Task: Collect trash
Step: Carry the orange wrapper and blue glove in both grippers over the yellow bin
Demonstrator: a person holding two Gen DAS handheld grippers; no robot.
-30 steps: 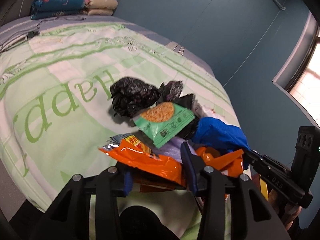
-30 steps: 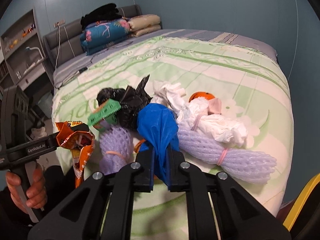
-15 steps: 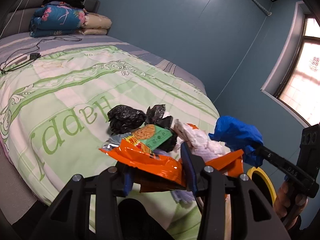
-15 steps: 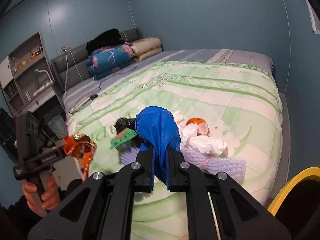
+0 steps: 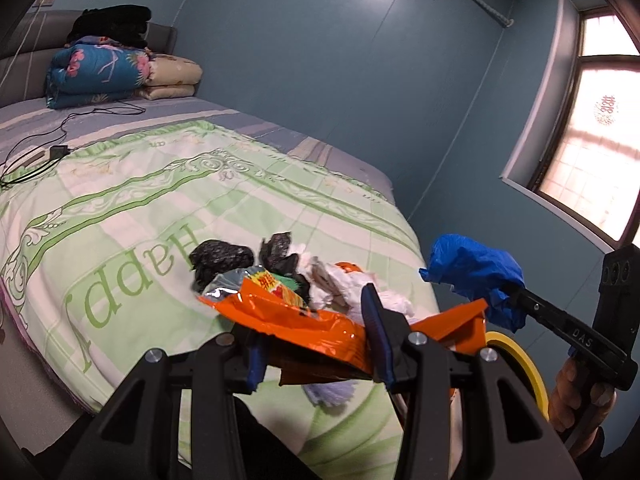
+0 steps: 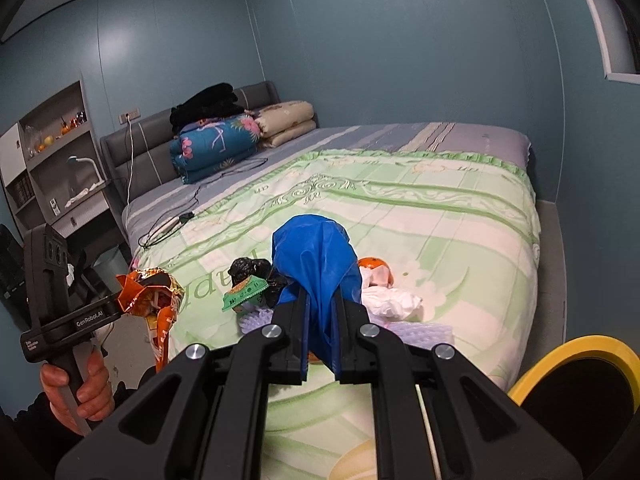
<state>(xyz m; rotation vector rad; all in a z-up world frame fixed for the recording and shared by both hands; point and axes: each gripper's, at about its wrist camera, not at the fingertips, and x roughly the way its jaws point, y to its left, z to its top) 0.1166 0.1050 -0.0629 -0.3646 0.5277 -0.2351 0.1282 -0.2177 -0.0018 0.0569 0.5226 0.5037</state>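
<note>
So, green-and-white patterned quilt (image 5: 132, 216) printed "Happy" carries the leftover trash heap. Yellow-rimmed bin (image 6: 576, 352) sits off the quilt's near corner, closest to the right gripper (image 6: 320, 316), clamped on a crumpled blue plastic bag (image 6: 316, 256). Left gripper (image 5: 316, 336) pinches a crinkled orange snack wrapper (image 5: 304, 320), lying crosswise to the fingers. Handle reads "GenRobot.AI".

Folded quilts (image 6: 218, 142) — bed (image 6: 460, 208), window (image 5: 592, 136)
</note>
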